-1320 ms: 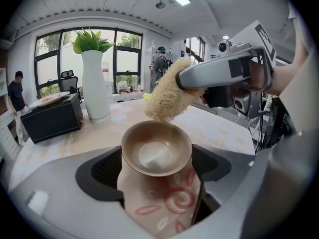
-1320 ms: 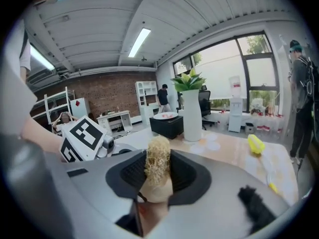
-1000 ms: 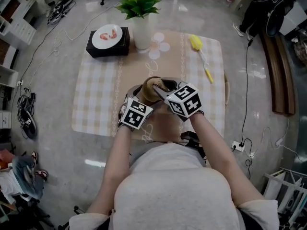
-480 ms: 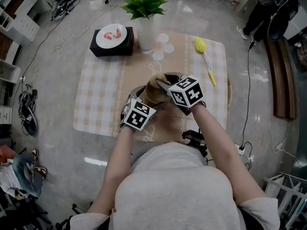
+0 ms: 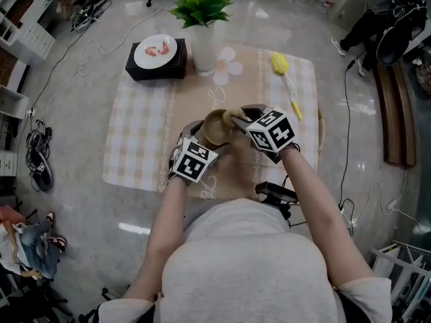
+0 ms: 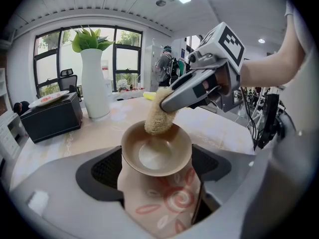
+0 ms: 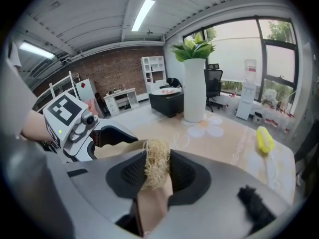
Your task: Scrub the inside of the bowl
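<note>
The left tool (image 6: pixel 157 167) holds the bowl (image 6: pixel 156 150): its two jaws press on the bowl's left and right sides. The bowl is brown and shallow. It is tilted, so that its inside faces the left gripper view. In the head view it is at the near middle of the table (image 5: pixel 138 136), just in front of the person and between the two tools. I cannot tell from the pictures if its lower edge touches the table.

The right tool (image 7: pixel 155 172) is closed narrowly on a straw-coloured scrubber (image 7: pixel 157 167) of rough fibres. The scrubber stands up between the jaws and comes out a little past their tips. In the left gripper view the right tool comes in from the upper right. The end of the scrubber rests on the inside wall of the bowl, at the far side just under the rim. The bottom of the bowl is bare and looks smooth.

The table is covered by a checked cloth (image 5: pixel 296 147) with a beige band in the middle. At the far side stands a white vase (image 5: pixel 203 46) with a green plant (image 5: pixel 201 7). To the left of the vase is a black box (image 5: pixel 145 69) with a white plate (image 5: pixel 155 50) on top. A yellow brush (image 5: pixel 278 62) lies to the right of the vase, well apart from the bowl.
</note>
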A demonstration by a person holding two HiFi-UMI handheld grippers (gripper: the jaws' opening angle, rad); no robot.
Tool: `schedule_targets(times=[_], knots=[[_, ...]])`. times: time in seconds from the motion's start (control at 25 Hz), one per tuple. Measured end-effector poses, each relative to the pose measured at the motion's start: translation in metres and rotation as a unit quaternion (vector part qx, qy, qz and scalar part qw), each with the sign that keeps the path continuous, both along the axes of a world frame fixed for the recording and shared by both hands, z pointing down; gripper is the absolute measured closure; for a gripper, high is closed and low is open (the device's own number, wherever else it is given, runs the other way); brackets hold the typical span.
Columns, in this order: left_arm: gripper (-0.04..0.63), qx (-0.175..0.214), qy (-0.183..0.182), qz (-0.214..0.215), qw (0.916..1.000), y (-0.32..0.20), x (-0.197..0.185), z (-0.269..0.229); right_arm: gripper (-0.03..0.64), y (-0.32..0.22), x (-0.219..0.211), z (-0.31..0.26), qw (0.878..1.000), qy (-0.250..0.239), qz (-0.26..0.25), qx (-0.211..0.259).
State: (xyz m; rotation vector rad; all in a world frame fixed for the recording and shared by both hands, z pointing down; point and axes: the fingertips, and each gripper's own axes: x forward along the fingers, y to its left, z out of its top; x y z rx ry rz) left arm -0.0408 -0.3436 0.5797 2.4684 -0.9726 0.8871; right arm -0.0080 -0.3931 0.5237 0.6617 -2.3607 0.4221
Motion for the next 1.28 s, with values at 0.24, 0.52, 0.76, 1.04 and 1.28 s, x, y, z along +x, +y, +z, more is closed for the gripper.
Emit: schedule_targets(times=[0.24,0.52,0.76,1.04,1.28], knots=[[0.147,0.0,0.001,-0.002,1.0,0.0,0.0,0.0,0.509,0.013,0.01,-0.003,1.0,0.007,-0.01,-0.008],[0.145,0.005,0.005,-0.002,1.0,-0.002,0.0,0.001,0.509,0.039,0.004,0.0,0.998,0.005,-0.037,-0.049],[0.147,-0.001,0.002,0.001,1.0,-0.001,0.0,0.001,0.509,0.052,-0.023,0.004,0.995,0.0,-0.069,-0.07],[0.147,-0.004,0.001,0.004,1.0,-0.001,0.0,0.002,0.509,0.059,-0.043,0.003,0.99,-0.027,-0.103,-0.088],[0.146,0.006,0.001,0.002,1.0,-0.005,0.001,0.001,0.51,0.044,-0.061,-0.006,0.985,-0.109,-0.069,-0.116]])
